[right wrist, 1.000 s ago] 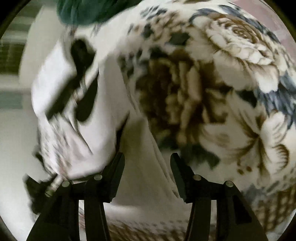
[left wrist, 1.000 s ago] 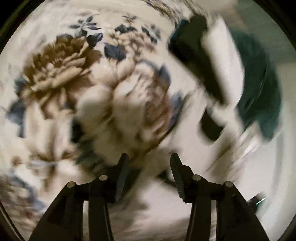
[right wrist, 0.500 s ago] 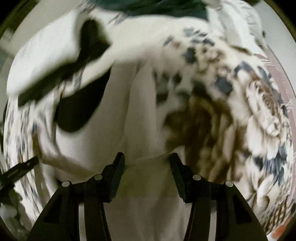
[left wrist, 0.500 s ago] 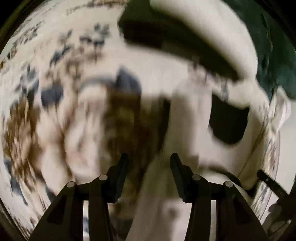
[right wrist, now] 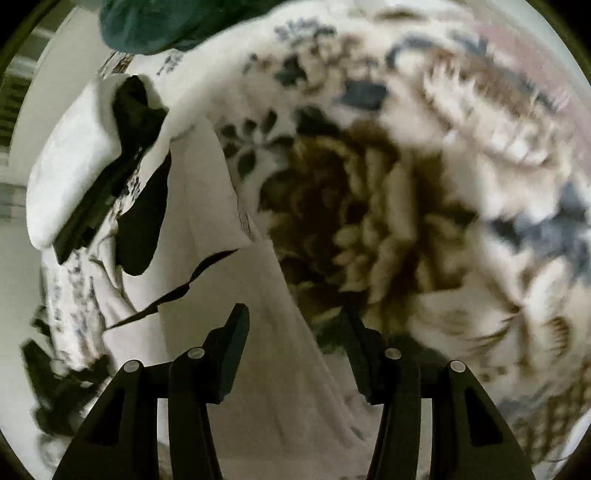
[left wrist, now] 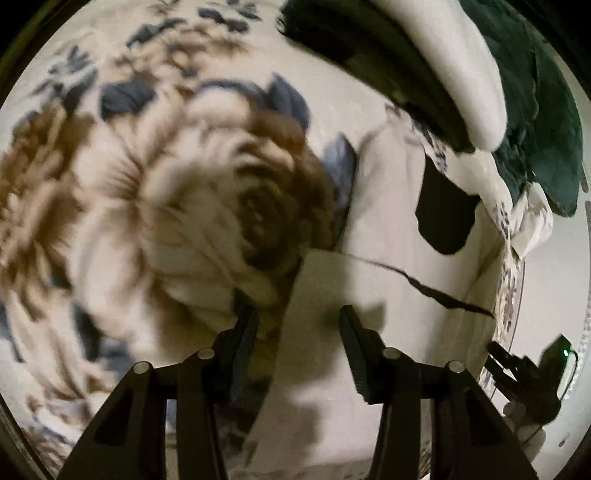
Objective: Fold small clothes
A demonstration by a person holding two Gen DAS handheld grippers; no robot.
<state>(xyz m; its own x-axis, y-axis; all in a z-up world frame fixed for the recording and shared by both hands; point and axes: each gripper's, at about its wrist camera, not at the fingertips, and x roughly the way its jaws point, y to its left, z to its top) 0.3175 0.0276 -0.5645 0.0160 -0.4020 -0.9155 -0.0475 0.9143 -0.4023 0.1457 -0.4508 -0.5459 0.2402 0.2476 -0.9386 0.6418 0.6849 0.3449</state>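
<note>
We hold both tongs spread and empty, left tongs (left wrist: 298, 328) and right tongs (right wrist: 293, 326) low over the pale garment (left wrist: 380, 206), which lies flat on the flowered blanket (left wrist: 155, 192), probably so each can take an edge for folding

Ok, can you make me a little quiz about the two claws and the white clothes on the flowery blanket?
1. True or false: the left claw is clamped shut on the white garment.
2. Which colour is the bundle beyond the folded pile? A red, B dark green, C yellow.
3. Fill in: the floral blanket shows big brown ____.

Key: 1 false, both the left claw and the right claw are open above the cloth. 2 B. 3 flowers.
</note>
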